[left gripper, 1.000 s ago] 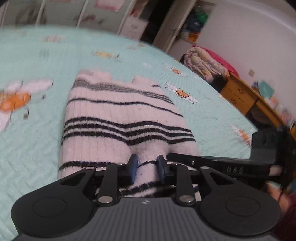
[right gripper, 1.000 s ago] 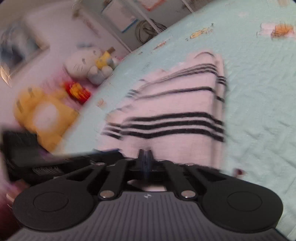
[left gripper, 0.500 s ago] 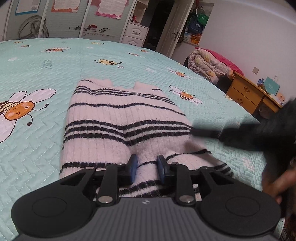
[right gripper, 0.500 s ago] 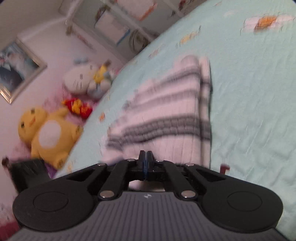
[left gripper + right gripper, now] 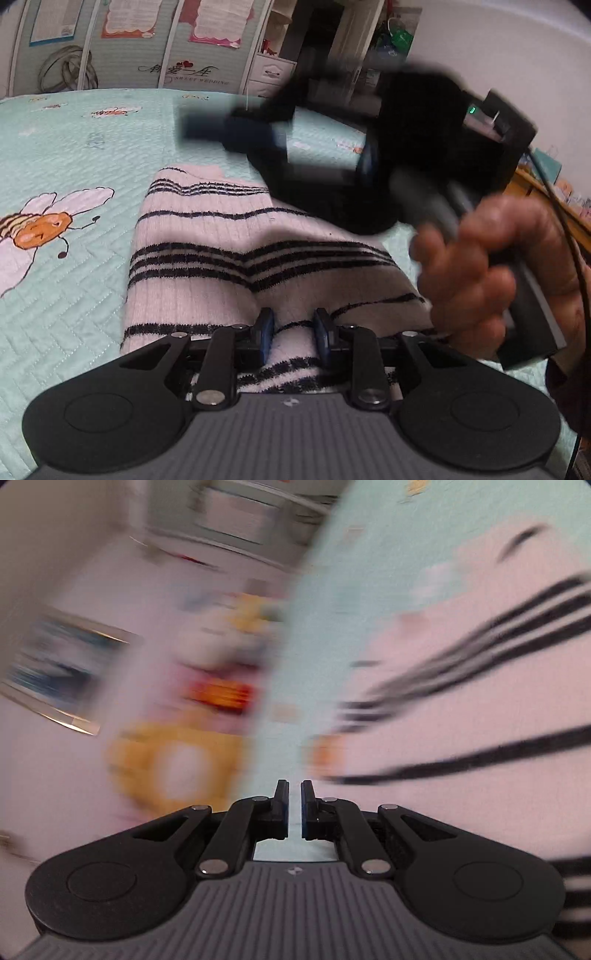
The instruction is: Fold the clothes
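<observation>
- A folded pink sweater with black stripes is laid flat on the pale green bed cover; a cartoon bee is printed on the cover to its left
- The near edge of the sweater is gripped by the left tongs; the jaws are held partly apart by a bunched ridge of knit pinched between the blue pads
- The right tongs are seen with only a narrow gap between the jaws, which have just been opening; nothing is held between them
- In the left wrist view the right tongs are blurred above the sweater, clear of it; the handle is clasped by a hand
- The right wrist view is heavily smeared; the sweater is seen at its right side, a yellow plush toy at its left
</observation>
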Tool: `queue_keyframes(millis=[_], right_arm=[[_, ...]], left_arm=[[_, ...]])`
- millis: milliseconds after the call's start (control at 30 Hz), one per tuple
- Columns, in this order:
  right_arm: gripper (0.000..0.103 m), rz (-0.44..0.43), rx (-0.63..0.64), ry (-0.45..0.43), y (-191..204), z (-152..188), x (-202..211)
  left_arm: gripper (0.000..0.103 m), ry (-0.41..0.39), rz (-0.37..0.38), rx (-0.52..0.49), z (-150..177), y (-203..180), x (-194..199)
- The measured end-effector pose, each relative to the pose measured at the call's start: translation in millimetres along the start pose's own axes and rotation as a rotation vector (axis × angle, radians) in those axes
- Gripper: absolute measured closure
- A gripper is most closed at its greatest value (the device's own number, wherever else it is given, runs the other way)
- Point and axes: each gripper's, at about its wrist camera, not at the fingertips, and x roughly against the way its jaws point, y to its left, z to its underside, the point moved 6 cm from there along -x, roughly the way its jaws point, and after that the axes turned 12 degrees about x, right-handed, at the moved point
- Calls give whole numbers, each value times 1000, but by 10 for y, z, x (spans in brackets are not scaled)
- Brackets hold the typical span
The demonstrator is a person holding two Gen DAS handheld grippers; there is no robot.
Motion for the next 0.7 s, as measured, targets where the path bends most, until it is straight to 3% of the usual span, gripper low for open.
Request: queue_keyframes(millis=[33,100,133,167,200,233,267,500,633,700], right_arm=[[87,-38,34,-26,89,-48,-36],[31,-36,93,-47,120,-164,-124],[22,9,120,-18,10,-176,-193],[23,62,146,19,-122,-178,-264],[41,115,171,55,-255,-182,-332],[62,151,158,74,-400,-163,-344],[103,183,138,90,-546,-139,-344],[103,304,277,110,-576,-53,-400],[103,299,258,94,-399,-101,-320],[78,295,286,26,-96,-133,-114]], left_arm=[[74,-2,13,9,-1,22,2],[74,5,45,33,-15,73,4],[74,10,58,36,-19,92,1],[74,15,71,37,-23,110,-2],[74,21,76,31,-19,119,-15],[74,21,80,23,-13,122,-30],[74,20,83,20,-5,121,-53],[74,29,79,38,-36,160,-103],[72,52,75,54,-136,79,-5],[72,56,67,62,-177,49,81]])
